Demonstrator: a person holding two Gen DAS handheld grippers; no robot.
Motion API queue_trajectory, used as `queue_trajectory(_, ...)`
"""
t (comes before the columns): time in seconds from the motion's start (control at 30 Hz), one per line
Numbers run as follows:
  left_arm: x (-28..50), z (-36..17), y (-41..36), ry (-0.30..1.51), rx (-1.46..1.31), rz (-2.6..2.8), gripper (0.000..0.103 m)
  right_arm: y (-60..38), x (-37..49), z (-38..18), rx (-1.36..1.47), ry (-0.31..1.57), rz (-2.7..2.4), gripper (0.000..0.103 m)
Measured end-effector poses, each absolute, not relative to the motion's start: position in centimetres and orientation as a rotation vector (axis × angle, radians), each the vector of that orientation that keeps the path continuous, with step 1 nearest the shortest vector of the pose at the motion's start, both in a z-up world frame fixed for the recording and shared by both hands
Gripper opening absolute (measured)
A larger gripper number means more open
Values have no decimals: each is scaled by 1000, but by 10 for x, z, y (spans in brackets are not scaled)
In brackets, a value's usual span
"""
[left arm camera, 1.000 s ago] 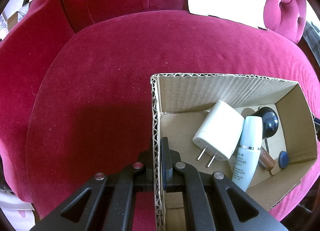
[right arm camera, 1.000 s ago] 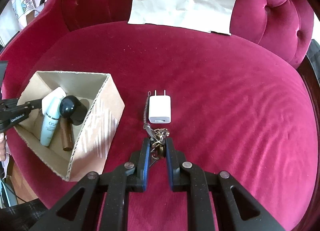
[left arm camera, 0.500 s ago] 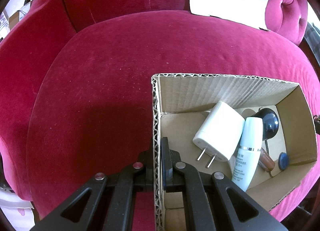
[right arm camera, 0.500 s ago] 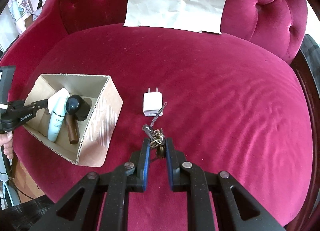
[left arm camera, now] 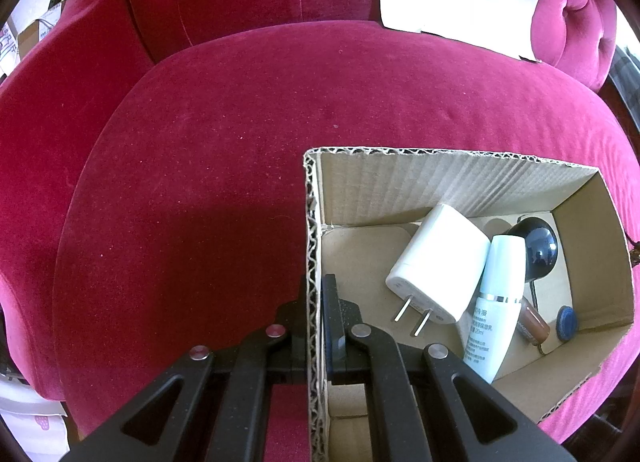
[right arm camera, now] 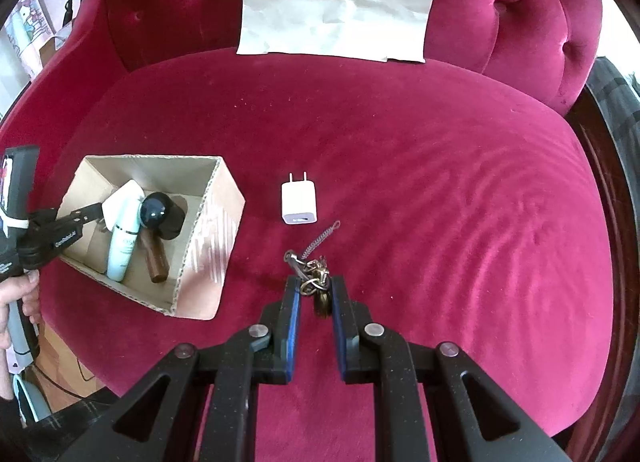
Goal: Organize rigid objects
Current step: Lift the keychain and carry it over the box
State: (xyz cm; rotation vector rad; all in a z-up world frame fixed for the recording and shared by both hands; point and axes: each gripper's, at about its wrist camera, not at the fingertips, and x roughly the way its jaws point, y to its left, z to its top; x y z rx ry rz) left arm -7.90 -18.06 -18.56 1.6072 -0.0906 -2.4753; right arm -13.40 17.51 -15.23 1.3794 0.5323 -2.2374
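Pinching the near wall of the cardboard box (left arm camera: 472,189), the left tongs (left arm camera: 316,294) are seen; a white charger (left arm camera: 438,262), lotion bottle (left arm camera: 498,302) and dark round object (left arm camera: 538,252) lie inside. A keychain (right arm camera: 316,282) is clamped in the right tongs (right arm camera: 315,292), above the red velvet seat (right arm camera: 440,189), near a small white charger (right arm camera: 299,203).

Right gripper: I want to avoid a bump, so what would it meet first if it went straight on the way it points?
The right gripper, shut on the keychain, aims down at bare red cushion; probably that first. The white charger lies just beyond, slightly left.
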Motion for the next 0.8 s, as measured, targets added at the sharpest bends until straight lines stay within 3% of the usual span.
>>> queue_trajectory(0.8, -98, -190, -164, -87, 1606, -2475, 3, 131, -103, -103, 1212, 562, -2243, 14)
